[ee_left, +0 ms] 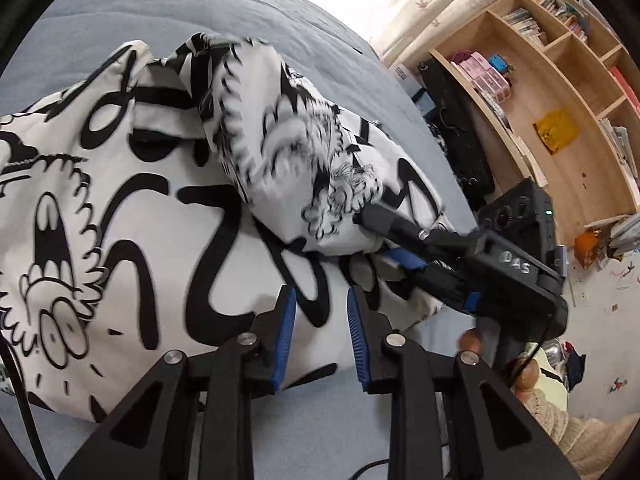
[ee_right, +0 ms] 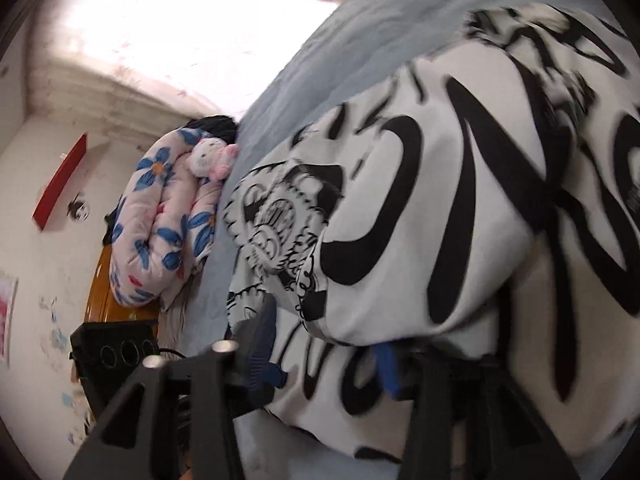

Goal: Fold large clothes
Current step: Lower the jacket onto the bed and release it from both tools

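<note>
Our right gripper [ee_left: 370, 220] clamps a garment [ee_left: 160, 200] fold toward two o'clock (half-folded, we judge); left gripper [ee_left: 320, 336] gapes empty.

The white black-printed cotton garment [ee_right: 440, 208] is blurring at right, hiding the right gripper's [ee_right: 326, 356] fingertips.

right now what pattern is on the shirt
White shirt with bold black cartoon graphics, clearest in the left wrist view.

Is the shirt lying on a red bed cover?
No, the black-and-white printed shirt lies on a blue-grey bed cover, as the left wrist view shows.
</note>
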Demonstrator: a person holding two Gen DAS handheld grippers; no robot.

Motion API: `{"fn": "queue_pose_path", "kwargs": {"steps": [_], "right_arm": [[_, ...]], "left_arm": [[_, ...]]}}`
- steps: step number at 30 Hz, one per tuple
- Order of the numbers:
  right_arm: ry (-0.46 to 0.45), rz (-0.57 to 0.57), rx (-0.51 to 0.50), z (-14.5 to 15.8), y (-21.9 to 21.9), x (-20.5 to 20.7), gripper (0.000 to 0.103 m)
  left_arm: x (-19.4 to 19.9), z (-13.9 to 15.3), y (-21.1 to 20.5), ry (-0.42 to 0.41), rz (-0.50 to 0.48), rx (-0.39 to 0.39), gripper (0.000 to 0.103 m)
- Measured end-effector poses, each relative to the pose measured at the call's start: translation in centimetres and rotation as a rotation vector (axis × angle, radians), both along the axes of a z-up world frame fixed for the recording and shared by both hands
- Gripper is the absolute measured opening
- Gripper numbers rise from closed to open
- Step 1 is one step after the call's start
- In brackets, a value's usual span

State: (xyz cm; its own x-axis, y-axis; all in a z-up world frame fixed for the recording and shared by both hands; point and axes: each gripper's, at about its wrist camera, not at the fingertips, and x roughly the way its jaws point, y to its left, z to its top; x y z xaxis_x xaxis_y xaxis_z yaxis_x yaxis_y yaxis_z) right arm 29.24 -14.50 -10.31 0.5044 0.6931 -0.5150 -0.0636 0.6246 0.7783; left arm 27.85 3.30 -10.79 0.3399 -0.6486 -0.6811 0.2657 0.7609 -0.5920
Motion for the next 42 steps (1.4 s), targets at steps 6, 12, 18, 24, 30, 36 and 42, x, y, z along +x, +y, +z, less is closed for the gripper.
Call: {"fn": "queue_pose_path", "kwargs": {"steps": [6,12,18,24,30,36,42], "right_arm": [[-0.003,-0.062,0.176,1.9,-3.3,-1.6,0.005],[0.042,-0.073,0.171,2.0,-7.0,-3.3,0.005],[0.137,-0.053,0.066,-1.1,-7.4,-4.0,0.005],[0.188,-0.036,0.052,-3.5,-6.3,-4.1,0.005],[0.133,0.023,-0.096,-1.8,-5.6,-4.5,0.008],[0.03,0.08,-0.441,3.1,-4.5,-5.8,0.028],[-0.128,0.012,-0.544,8.6,-5.1,-5.1,0.029]], "left_arm": [[1.7,-0.8,1.9,-0.012,0.068,0.035,0.025],[5.7,-2.8,3.5,0.02,0.138,0.054,0.025],[10.2,-3.7,5.1,0.018,0.222,0.077,0.025],[11.5,-3.7,9.0,-0.004,0.343,0.081,0.025],[9.0,-1.7,9.8,-0.021,0.347,0.157,0.025],[6.7,4.1,7.4,-0.124,0.313,0.168,0.034],[7.6,8.1,-0.4,-0.2,0.177,0.133,0.048]]}}
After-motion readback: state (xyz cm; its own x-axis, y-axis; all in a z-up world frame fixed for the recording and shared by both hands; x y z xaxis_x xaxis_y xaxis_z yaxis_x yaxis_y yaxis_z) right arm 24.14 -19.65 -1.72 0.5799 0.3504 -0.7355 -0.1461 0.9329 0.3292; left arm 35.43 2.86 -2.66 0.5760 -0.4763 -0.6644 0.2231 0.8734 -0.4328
